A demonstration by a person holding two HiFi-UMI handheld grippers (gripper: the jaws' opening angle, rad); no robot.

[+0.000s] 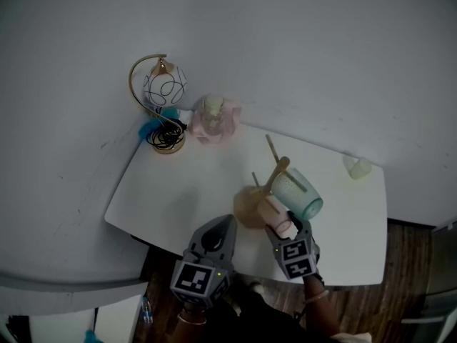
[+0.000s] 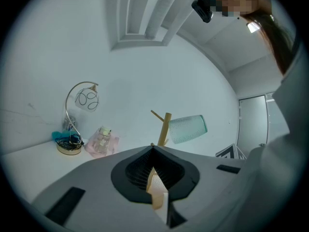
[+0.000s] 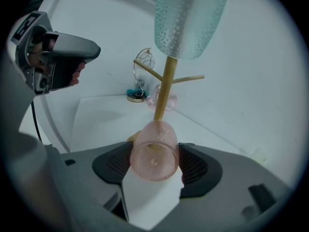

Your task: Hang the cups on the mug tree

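wooden pegs explain most of what is held where. the mug tree (image 3: 165, 88) stands near the front of the white table (image 1: 178, 191), and the teal cup (image 3: 190, 18) already hangs tilted over one of its upper pegs, so that cup looks done. the right gripper (image 3: 154, 149) has its jaws set wide and pressed on the sides of the pink cup (image 3: 153, 161), with the base towards the gripper and the mouth facing the stem. gripping the sides keeps the mouth free to take a low peg. whether a peg bears the cup yet i cannot tell. the left gripper (image 2: 153, 153) has its jaws together with nothing between them and hangs beside the right one at the table's near edge, probably to keep clear. the lamp (image 1: 161, 98) and a pink bottle (image 1: 213, 118) sit at the far corner, well apart.
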